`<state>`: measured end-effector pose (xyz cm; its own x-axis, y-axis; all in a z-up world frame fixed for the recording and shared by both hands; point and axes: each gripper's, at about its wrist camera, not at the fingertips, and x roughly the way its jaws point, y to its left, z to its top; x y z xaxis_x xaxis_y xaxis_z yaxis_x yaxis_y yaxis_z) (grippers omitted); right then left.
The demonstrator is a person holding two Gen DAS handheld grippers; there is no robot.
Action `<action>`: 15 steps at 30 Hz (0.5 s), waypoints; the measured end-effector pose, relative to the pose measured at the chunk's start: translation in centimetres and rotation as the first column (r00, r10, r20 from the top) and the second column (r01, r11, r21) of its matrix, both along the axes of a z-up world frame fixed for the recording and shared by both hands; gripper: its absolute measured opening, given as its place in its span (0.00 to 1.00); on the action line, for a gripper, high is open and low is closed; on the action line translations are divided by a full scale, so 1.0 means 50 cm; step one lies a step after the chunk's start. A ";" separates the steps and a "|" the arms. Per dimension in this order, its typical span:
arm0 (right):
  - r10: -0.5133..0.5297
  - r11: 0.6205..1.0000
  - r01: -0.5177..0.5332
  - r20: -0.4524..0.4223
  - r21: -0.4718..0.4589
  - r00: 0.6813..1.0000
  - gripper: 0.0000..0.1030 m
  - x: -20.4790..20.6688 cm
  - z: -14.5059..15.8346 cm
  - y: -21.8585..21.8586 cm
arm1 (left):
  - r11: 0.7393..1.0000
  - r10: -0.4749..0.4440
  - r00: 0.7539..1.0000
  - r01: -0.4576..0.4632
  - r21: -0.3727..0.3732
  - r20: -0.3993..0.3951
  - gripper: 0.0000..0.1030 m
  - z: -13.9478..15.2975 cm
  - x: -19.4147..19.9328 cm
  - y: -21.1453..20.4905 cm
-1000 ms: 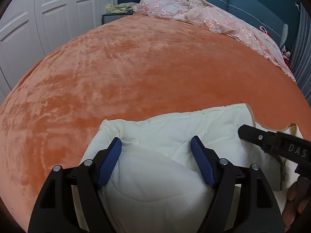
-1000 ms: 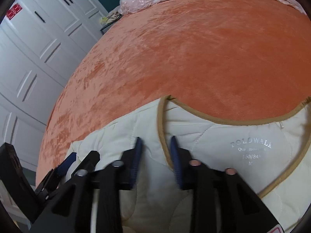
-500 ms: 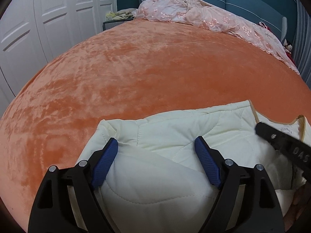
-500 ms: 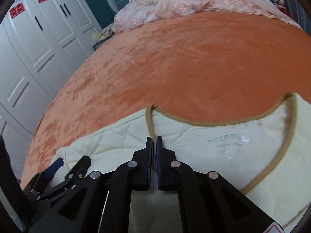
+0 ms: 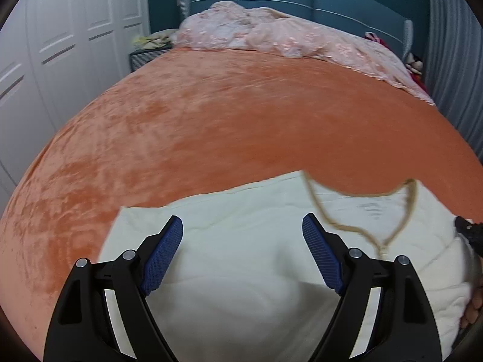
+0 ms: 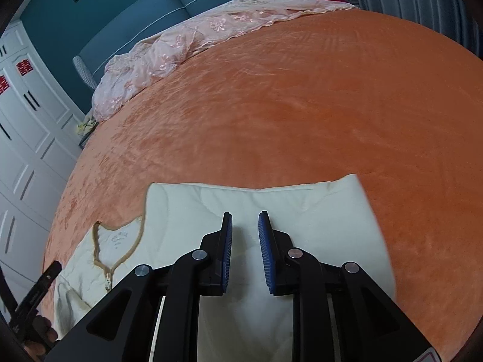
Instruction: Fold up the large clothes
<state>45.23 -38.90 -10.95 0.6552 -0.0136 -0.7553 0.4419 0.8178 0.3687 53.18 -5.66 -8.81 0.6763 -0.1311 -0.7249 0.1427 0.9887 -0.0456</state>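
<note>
A cream quilted jacket [image 5: 241, 271] with a tan-trimmed collar [image 5: 389, 238] lies flat on the orange bedspread [image 5: 241, 120]. My left gripper [image 5: 242, 220] hovers over the jacket's left part. It is open wide, its blue pads clear of the cloth. In the right wrist view my right gripper [image 6: 245, 214] hangs over the jacket's [image 6: 271, 202] right part, to the right of the collar [image 6: 120, 241]. Its jaws are opening with a narrow gap, and nothing is pinched between them. A finger of the left gripper [image 6: 39, 289] shows at the lower left.
A pink lace cover [image 5: 286, 39] lies bunched along the head of the bed against the blue headboard [image 5: 332, 3]. White wardrobe doors [image 5: 60, 45] stand to the left and a grey curtain [image 5: 452, 60] to the right. Orange bedspread stretches beyond the jacket.
My right gripper left the collar, swung right over the jacket's right part, and its shut jaws parted. My left gripper drew back and up, staying open; the jacket's left flap now lies flatter.
</note>
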 end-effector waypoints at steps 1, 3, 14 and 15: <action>-0.002 1.000 0.002 -0.003 0.010 1.000 0.19 -0.003 -0.004 -0.009 | 0.999 -0.042 0.999 0.042 -0.015 -0.013 0.77 0.009 0.000 -0.035; -0.001 1.000 0.001 -0.004 0.030 1.000 0.19 -0.007 -0.009 -0.016 | 0.990 -0.134 0.990 0.131 -0.057 -0.054 0.78 0.017 0.007 -0.110; 0.045 0.999 -0.045 -0.011 0.019 0.999 0.05 -0.015 -0.051 -0.040 | 0.969 -0.229 0.948 0.244 0.044 -0.222 0.70 -0.086 0.062 -0.360; 0.043 0.999 -0.043 -0.006 0.019 0.999 0.04 -0.016 -0.055 -0.040 | 0.969 -0.220 0.950 0.239 0.066 -0.221 0.70 -0.098 0.062 -0.361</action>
